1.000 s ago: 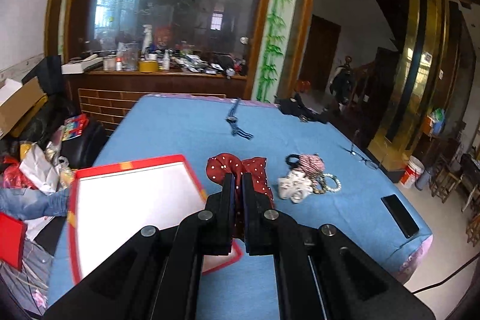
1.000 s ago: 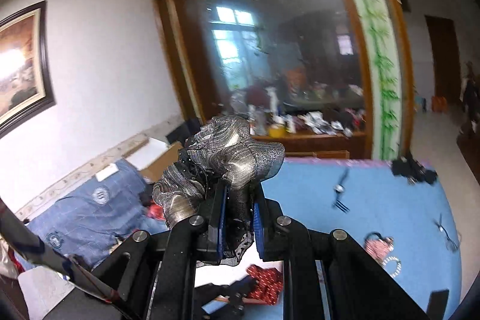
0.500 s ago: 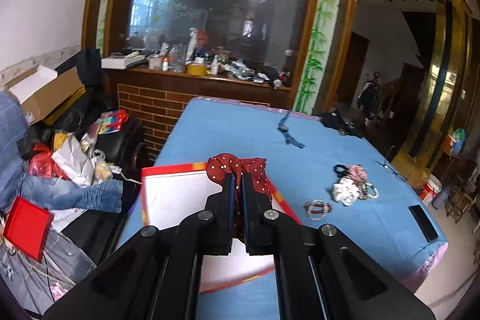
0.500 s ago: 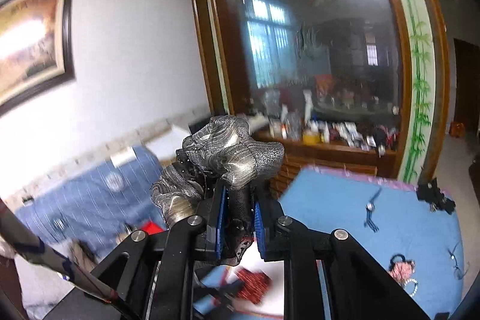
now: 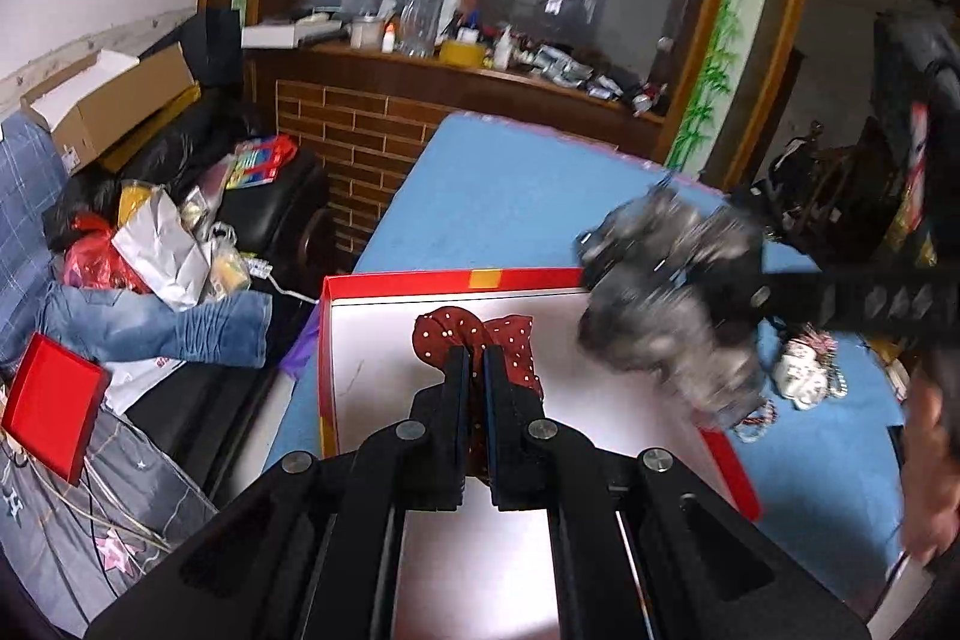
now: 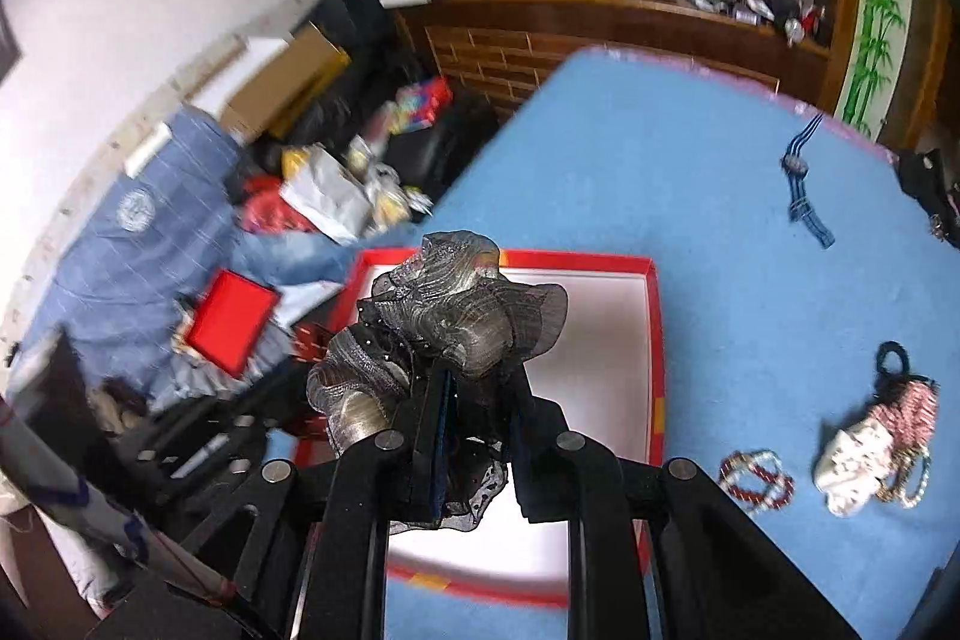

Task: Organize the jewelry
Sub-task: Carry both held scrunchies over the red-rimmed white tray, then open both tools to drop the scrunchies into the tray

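Note:
A dark red scrunchie with white dots (image 5: 444, 334) is pinched in my left gripper (image 5: 474, 358), which is shut on it just above the white floor of the red-rimmed tray (image 5: 420, 277). My right gripper (image 6: 474, 382) is shut on a grey and silver gauze scrunchie (image 6: 456, 304) and hangs over the same tray (image 6: 654, 316). In the left wrist view that grey scrunchie (image 5: 654, 316) comes in blurred from the right, above the tray's right edge. The grey fabric hides the right fingertips.
On the blue tablecloth (image 6: 720, 160) right of the tray lie beaded bracelets (image 6: 756, 472), a white hair piece (image 6: 852, 454), a pink scrunchie (image 6: 912, 400) and a blue-strapped watch (image 6: 801, 184). Bags, clothes and a red lid (image 6: 231, 322) clutter the floor left of the table.
Both grippers have come down toward the tray with their scrunchies still held. The right gripper tipped downward and now shows in the left wrist view.

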